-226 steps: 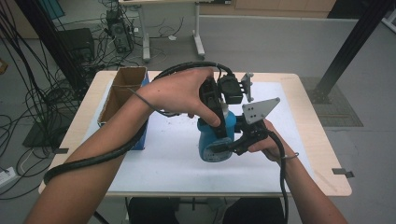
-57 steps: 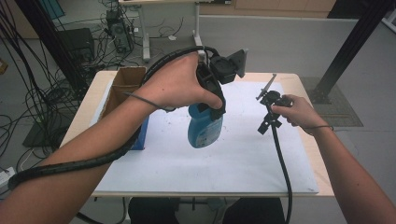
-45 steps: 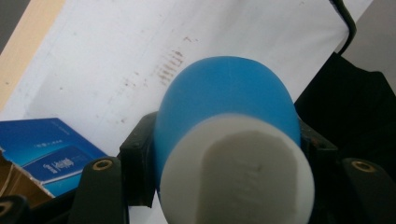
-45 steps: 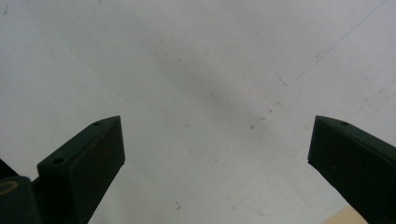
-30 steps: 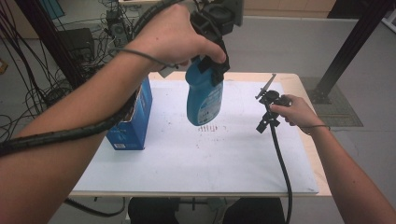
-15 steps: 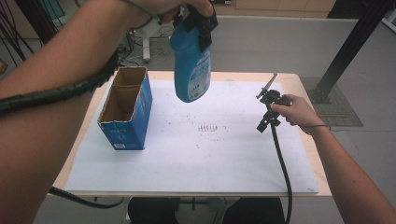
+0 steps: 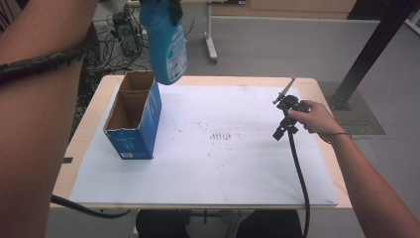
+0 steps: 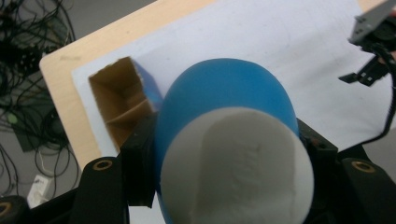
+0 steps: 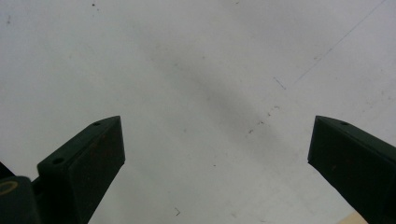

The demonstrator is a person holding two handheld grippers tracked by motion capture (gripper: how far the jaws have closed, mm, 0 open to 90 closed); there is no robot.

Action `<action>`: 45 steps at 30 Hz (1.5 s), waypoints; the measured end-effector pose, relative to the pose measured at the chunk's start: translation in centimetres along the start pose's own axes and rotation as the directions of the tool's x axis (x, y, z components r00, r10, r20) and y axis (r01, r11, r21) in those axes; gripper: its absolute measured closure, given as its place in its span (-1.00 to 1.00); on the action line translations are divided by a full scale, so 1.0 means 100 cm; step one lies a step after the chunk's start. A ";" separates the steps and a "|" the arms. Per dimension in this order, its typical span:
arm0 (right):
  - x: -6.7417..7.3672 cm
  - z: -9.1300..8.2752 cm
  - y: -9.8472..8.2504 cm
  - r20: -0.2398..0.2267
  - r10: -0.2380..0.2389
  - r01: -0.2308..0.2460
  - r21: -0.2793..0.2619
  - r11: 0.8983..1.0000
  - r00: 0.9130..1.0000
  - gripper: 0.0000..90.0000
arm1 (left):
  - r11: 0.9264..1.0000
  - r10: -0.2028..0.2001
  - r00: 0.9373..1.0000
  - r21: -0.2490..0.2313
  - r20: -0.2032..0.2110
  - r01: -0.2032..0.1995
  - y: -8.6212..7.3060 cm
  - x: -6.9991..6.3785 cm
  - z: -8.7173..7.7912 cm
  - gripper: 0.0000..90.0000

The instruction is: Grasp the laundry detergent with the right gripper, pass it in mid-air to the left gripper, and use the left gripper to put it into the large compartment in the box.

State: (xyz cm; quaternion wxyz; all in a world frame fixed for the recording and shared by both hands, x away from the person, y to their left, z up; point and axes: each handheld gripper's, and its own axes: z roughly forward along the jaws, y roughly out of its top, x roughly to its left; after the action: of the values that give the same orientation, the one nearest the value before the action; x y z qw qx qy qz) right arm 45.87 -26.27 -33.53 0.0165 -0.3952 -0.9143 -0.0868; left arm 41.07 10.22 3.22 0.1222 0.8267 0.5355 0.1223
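Two grippers work here. High view: the blue bottle (image 7: 166, 42) hangs above the open blue box (image 7: 132, 119). Left gripper view: the left gripper (image 8: 224, 154) clamps that bottle between its jaws. Right gripper view: the right gripper (image 9: 215, 154) gapes wide and empty over the white sheet (image 9: 196, 70).

Even soft light, blurred close-ups

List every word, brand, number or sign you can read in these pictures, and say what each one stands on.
Blue bottle: a pale label with print on its side, too blurred to read.
Blue cardboard box: a small white mark and lines of print on its front end, too small to read.
Bottle's white base: faint raised marks, not legible.
White sheet: dark smudges and pen lines, no words.
Nothing can be quoted.
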 end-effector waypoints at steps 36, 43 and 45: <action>-0.002 0.003 0.001 -0.014 -0.001 0.001 -0.004 1.000 1.000 -0.92 | 0.962 -0.271 0.957 0.010 -0.101 0.273 -0.030 0.104 0.057 -0.16; 0.001 0.004 0.002 -0.019 -0.009 0.008 -0.009 1.000 1.000 -0.92 | 0.955 -0.292 0.952 0.027 -0.095 0.295 -0.040 0.111 0.081 -0.16; 0.001 0.004 0.002 -0.019 -0.008 0.008 -0.010 1.000 1.000 -0.92 | 0.954 -0.295 0.951 0.034 -0.097 0.299 -0.043 0.113 0.087 -0.16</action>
State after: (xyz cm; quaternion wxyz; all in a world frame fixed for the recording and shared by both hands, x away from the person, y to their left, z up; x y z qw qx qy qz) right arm 45.97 -26.00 -33.85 0.0231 -0.3908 -0.9153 -0.0951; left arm 44.79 21.61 -5.53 0.0946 0.7330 0.6615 0.1270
